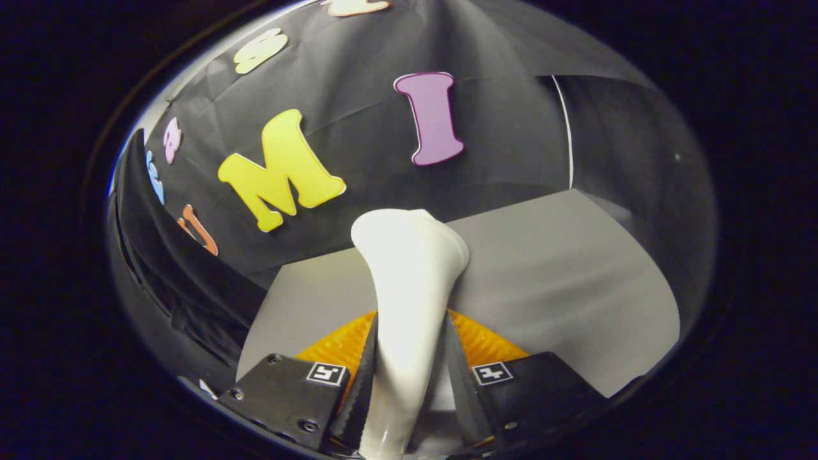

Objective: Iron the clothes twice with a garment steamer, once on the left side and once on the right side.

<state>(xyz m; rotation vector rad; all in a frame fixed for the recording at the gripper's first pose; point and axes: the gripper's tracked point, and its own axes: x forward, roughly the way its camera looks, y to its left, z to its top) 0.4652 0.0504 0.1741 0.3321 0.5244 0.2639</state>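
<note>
**Steamer held upright in the tongs above a grey counter**

Gripper view: Much is hard to read here. The lower end of the white garment steamer [409,281] runs down past the bottom of the view, so its base and any cord are cut off. Its surface is brightly lit and washed out, and no seams, buttons or steam holes can be made out on it. Whether the wide top is the steam face or its back cannot be told. The orange ribbed thing [339,345] behind the tongs is mostly covered by the two fingers and the steamer; only two wedges of it show, one on each side of the steamer, and what it is cannot be told. The garment cannot be picked out with certainty.

The tongs [409,383] are closed to a narrow gap, and the steamer's slim neck fills that gap, with both fingers [361,390] pressing against its sides. From there the steamer rises ahead of the fingertips and flares into a broad head, which stands over the far edge of the grey counter [562,281], in front of the black cloth wall [358,83].

Counted: one steamer, two fingers, two square marker tags [326,374], one on each finger housing, and one counter.
</note>
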